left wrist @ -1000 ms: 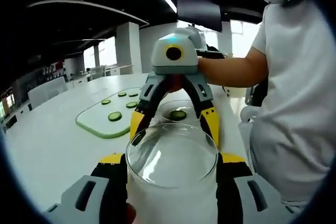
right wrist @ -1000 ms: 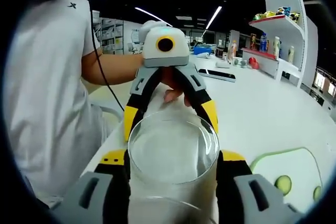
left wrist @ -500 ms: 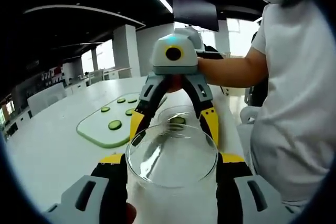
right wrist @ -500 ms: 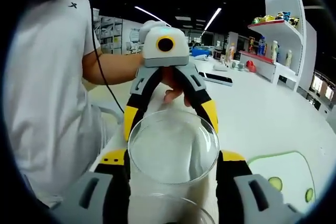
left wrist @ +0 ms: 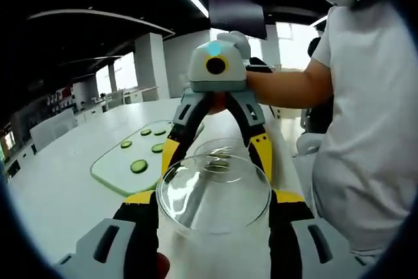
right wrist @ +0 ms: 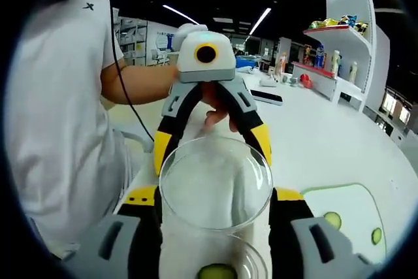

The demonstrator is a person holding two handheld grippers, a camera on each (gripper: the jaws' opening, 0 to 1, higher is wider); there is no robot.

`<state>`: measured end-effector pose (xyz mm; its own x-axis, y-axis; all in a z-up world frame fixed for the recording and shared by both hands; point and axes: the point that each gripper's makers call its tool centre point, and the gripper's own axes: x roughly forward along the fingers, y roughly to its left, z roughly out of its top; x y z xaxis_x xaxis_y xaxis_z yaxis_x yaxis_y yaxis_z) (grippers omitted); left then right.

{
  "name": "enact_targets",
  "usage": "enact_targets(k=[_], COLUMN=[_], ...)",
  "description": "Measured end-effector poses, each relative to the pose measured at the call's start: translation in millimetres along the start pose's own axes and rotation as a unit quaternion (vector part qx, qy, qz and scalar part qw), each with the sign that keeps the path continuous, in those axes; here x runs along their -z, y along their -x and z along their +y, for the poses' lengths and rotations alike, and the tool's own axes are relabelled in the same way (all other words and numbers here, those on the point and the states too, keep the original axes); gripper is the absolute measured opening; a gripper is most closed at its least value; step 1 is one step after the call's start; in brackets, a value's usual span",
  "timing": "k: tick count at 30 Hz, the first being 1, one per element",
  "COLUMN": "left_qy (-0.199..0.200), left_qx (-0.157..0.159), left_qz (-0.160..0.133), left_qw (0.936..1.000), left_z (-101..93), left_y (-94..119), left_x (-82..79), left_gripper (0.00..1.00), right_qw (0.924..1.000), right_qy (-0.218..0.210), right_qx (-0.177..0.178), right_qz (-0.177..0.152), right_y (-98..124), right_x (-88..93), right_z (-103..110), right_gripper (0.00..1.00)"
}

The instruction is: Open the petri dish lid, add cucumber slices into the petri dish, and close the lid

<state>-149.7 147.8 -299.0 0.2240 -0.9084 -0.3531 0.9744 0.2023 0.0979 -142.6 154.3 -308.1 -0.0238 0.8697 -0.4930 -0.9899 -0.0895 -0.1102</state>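
Observation:
A round clear petri dish lid (left wrist: 214, 191) (right wrist: 215, 184) hangs in the air between my two grippers, which face each other. My left gripper (left wrist: 214, 202) (right wrist: 211, 146) is shut on it from one side and my right gripper (right wrist: 214, 202) (left wrist: 216, 153) from the other. Below the lid stands the open petri dish base (right wrist: 251, 262) (left wrist: 204, 146) on the white table, with one cucumber slice (right wrist: 217, 271) lying in it. More cucumber slices (left wrist: 138, 166) (right wrist: 332, 219) lie on a white, green-edged cutting board (left wrist: 114, 173) (right wrist: 346, 200).
A person in white (left wrist: 366, 135) (right wrist: 59, 115) stands close beside the table and holds both grippers. The white table (left wrist: 59, 187) stretches far back. In the right gripper view a keyboard (right wrist: 266, 97) lies farther off, and shelves (right wrist: 339, 57) carry small objects.
Both views have risen with the lid held between the grippers. The dish base with its slice has come into the bottom of the right gripper view.

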Motion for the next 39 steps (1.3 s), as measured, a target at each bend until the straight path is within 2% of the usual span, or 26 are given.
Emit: enact_targets(k=[20, 39], left_qy=[-0.011, -0.014], left_qx=[0.026, 0.051], left_qz=[0.005, 0.007], left_qw=[0.9996, 0.9986], left_z=[-2.0, -10.2], left_y=[-26.9, -49.2], left_x=[-5.3, -11.6], left_gripper=[0.67, 0.67], right_qw=[0.9995, 0.9987], right_qy=[-0.011, -0.024], right_qx=[0.027, 0.046], right_qz=[0.013, 0.004], right_y=[22.3, 43.7], right_x=[15.3, 24.6], right_z=[-1.0, 3.0], right_gripper=[0.65, 0.65])
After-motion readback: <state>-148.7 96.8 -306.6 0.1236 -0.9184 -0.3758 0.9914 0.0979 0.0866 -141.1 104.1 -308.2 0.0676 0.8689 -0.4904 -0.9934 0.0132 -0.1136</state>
